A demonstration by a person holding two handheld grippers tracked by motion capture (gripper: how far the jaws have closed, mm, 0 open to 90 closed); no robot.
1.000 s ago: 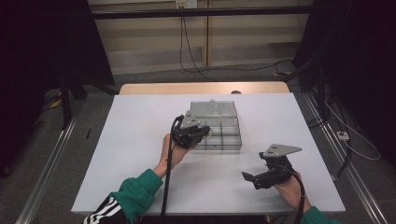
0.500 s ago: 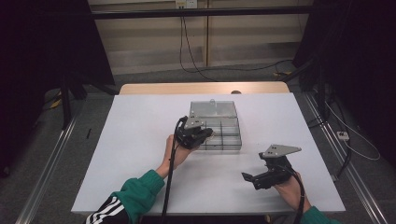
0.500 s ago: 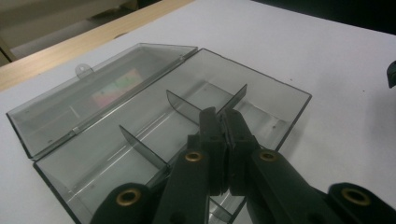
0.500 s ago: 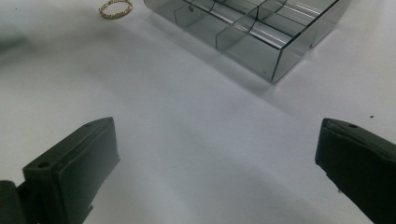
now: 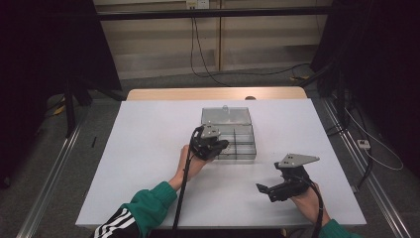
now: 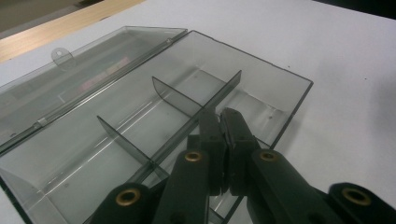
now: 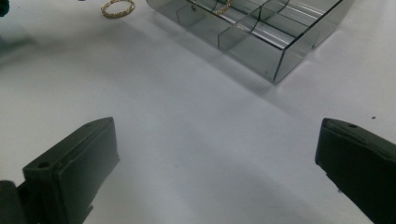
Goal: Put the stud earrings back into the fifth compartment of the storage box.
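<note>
In the high view the right gripper (image 5: pixel 270 191) sits at five o'clock on the surface (image 5: pixel 148 163), nearest the person, its fingers spread wide and empty. In its own view the box (image 7: pixel 275 46) lies ahead at one o'clock, with a gold ring (image 7: pixel 117 7) on the surface at eleven o'clock, just outside the box's near-left corner.

Farther up, the left gripper (image 5: pixel 218 147) hangs over the box's (image 5: pixel 240 141) near-left part. Its fingers (image 6: pixel 233 140) are pressed together with nothing visible between them, tips over a near compartment beside the long divider.

The box's long axis runs nine to three, its lid (image 5: pixel 225 115) laid open at twelve. I judge the left hand far nearer the ring, which lies toward seven o'clock from its fingers.
</note>
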